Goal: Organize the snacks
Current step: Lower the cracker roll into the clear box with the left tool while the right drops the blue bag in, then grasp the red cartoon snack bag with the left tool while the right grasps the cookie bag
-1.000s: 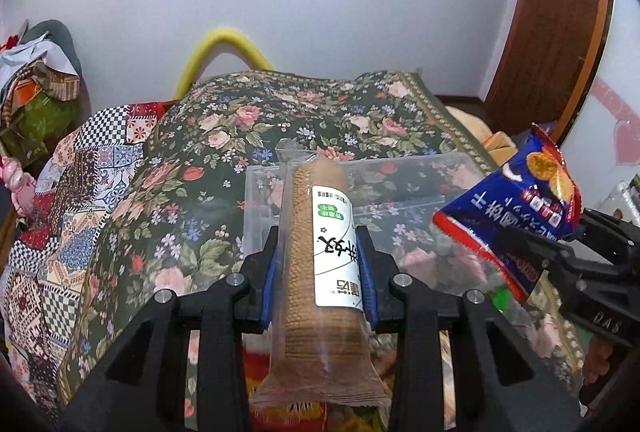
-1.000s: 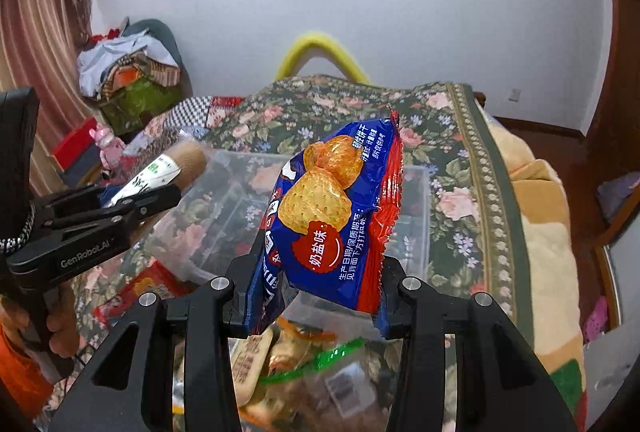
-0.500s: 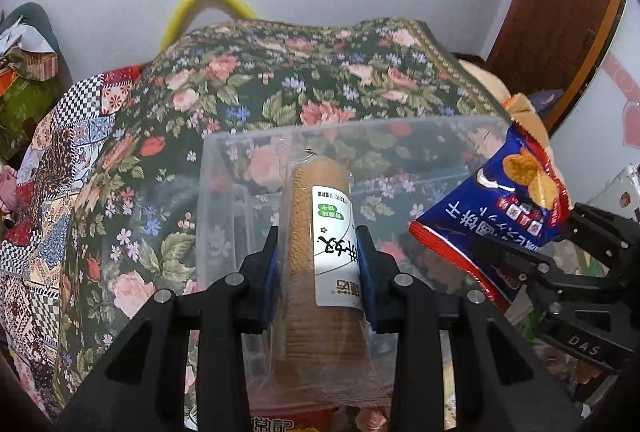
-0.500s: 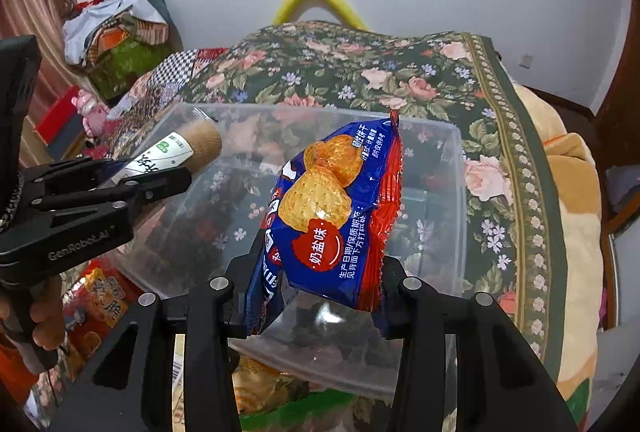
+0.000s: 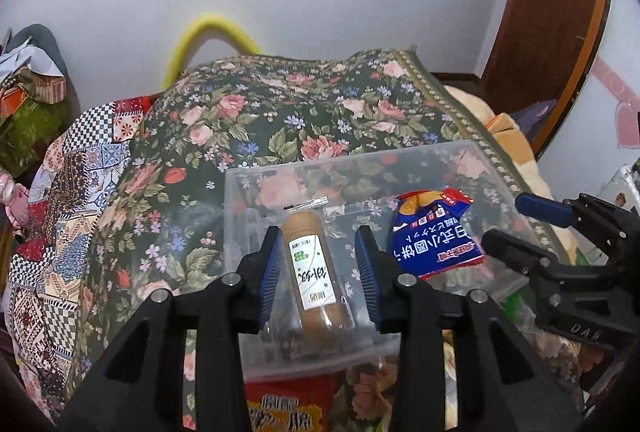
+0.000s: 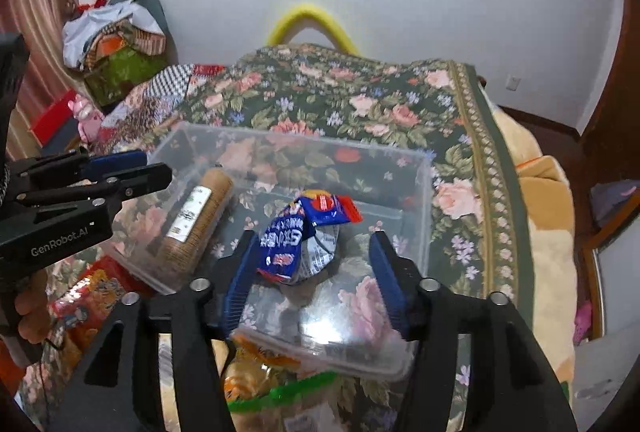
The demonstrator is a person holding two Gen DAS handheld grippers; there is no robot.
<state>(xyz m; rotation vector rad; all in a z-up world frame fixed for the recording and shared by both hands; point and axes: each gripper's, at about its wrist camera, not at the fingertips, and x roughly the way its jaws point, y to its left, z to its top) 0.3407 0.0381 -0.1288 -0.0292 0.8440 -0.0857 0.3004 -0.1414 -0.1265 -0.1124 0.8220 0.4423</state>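
Note:
A clear plastic box [image 5: 348, 161] [image 6: 304, 144] sits on a floral bedspread. Inside it on the left lies a brown biscuit roll [image 5: 316, 272] [image 6: 196, 216] with a white label. My left gripper [image 5: 317, 244] [image 6: 156, 165] hovers over it with its jaws opening; the blue pads stand clear of the roll on both sides. A blue and red cracker packet [image 6: 296, 236] [image 5: 434, 236] lies crumpled in the box's right half. My right gripper [image 6: 313, 244] [image 5: 504, 220] is above it, jaws opening, and neither pad presses on the packet.
More snacks lie in front of the box: a red packet [image 5: 280, 408] [image 6: 80, 296] and a bag with a green strip [image 6: 280, 392]. The floral bedspread [image 5: 300, 112] stretches beyond. Clothes [image 6: 116, 40] are piled at the far left. A hand [image 6: 32, 316] holds the left gripper.
Both grippers have opened and let go. The biscuit roll and the cracker packet have dropped from the jaws into the clear box.

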